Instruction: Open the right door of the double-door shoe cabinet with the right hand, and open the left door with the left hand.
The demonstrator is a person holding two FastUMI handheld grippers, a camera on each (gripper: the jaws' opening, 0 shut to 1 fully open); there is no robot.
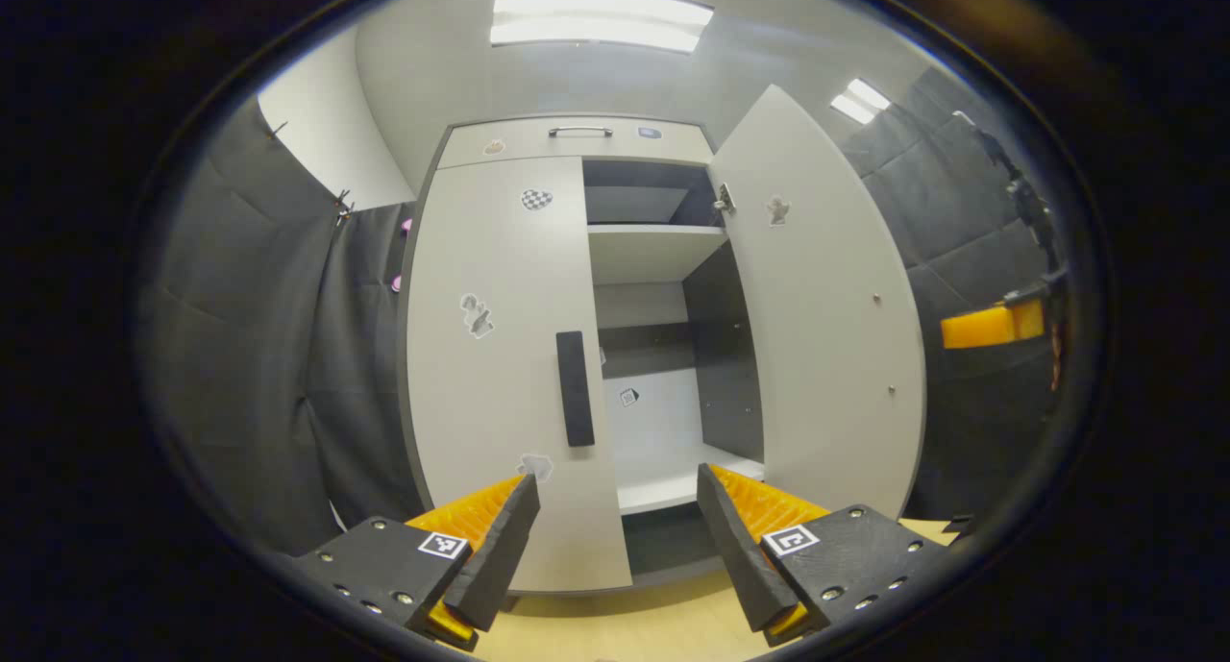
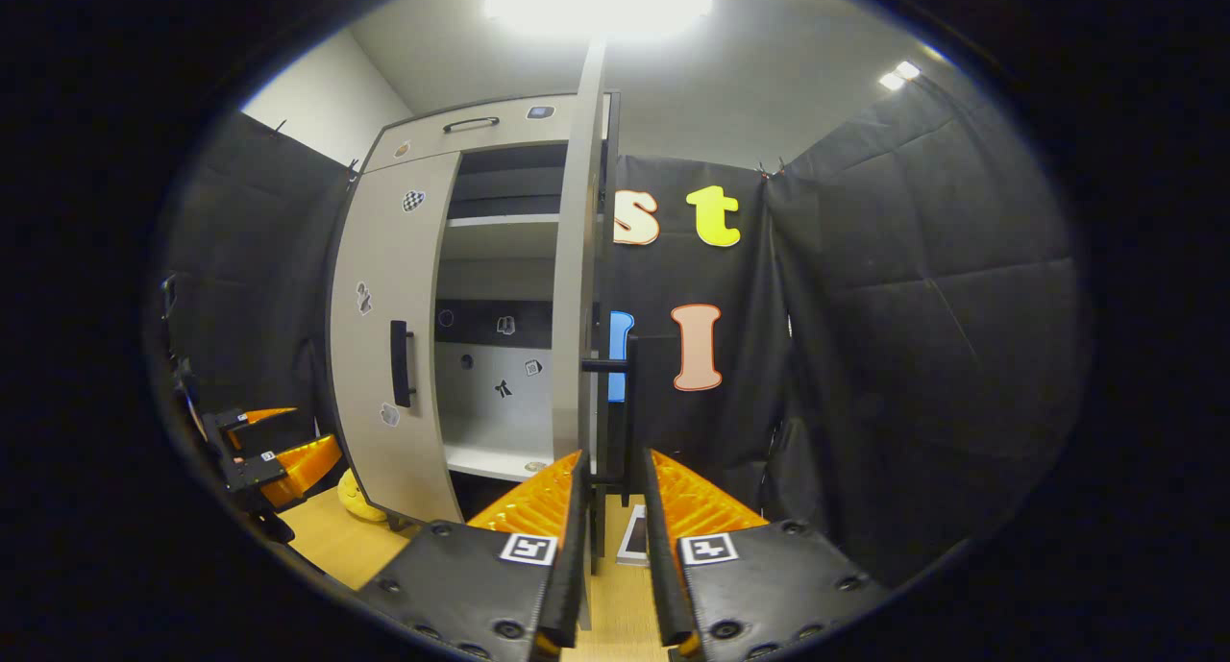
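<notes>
The grey shoe cabinet (image 1: 500,355) faces me in the left gripper view. Its left door (image 1: 490,374) is closed, with a black vertical handle (image 1: 575,388) near its inner edge. The right door (image 1: 817,306) stands swung wide, baring the shelves (image 1: 653,249). My left gripper (image 1: 615,527) is open, a short way in front of and below that handle. In the right gripper view the right door (image 2: 577,287) is edge-on, its black handle (image 2: 630,412) in line with the narrow gap of my right gripper (image 2: 615,455). Whether the fingers press it is unclear.
A drawer with a metal pull (image 1: 579,131) tops the cabinet. The floor (image 2: 336,547) is light wood, with a yellow object (image 2: 360,501) at the cabinet's foot and a white marker card (image 2: 634,537) near the open door. Black padded cloth walls (image 2: 913,355) close in both sides.
</notes>
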